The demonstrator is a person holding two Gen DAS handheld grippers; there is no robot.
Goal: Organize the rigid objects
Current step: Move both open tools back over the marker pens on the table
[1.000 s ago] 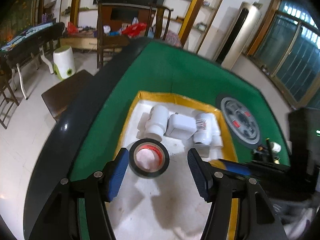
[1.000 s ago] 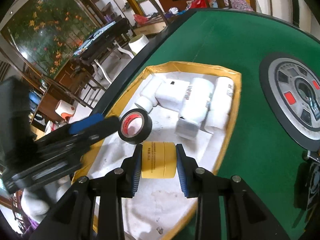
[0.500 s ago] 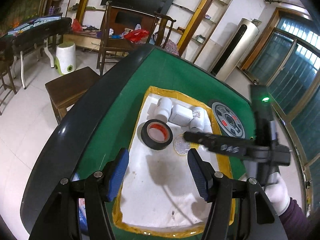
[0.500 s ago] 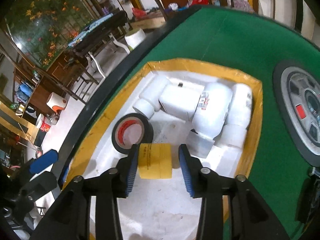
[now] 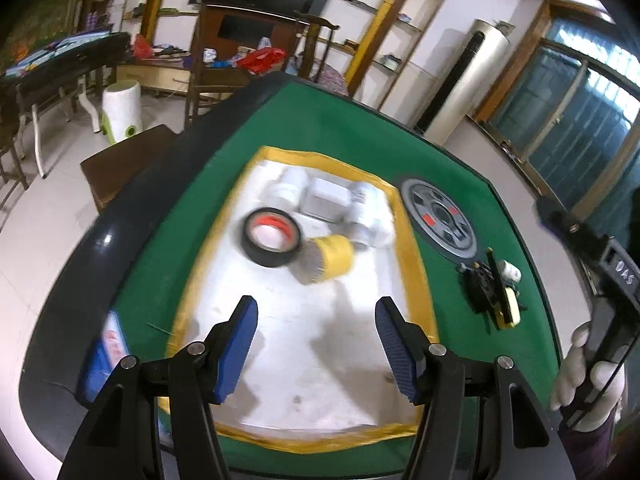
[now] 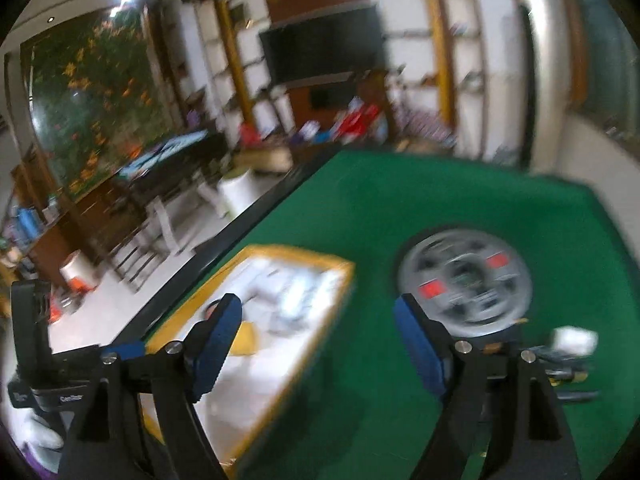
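Observation:
A white tray with a yellow rim (image 5: 412,264) lies on the green table. In it a black tape roll (image 5: 271,236) lies flat, and a yellow tape roll (image 5: 330,258) lies on its side just right of it. Several white containers (image 5: 344,204) sit at the tray's far end. My left gripper (image 5: 316,340) hangs open above the tray's near half with nothing between its fingers. My right gripper (image 6: 318,340) is lifted above the tray's right rim (image 6: 320,332), its jaws opening and nothing between them. The right wrist view is blurred; the yellow roll (image 6: 246,338) shows behind the left finger.
A grey disc with red marks (image 5: 440,218) is set in the green felt right of the tray. Small dark tools and a white-capped item (image 5: 494,284) lie further right. A blue packet (image 5: 108,350) lies at the table's left edge. A gloved hand (image 5: 588,376) holds the right gripper's handle.
The right gripper has let go of the yellow roll, which now lies beside the black roll, and has risen and swung right. The left gripper has drawn back from the black roll.

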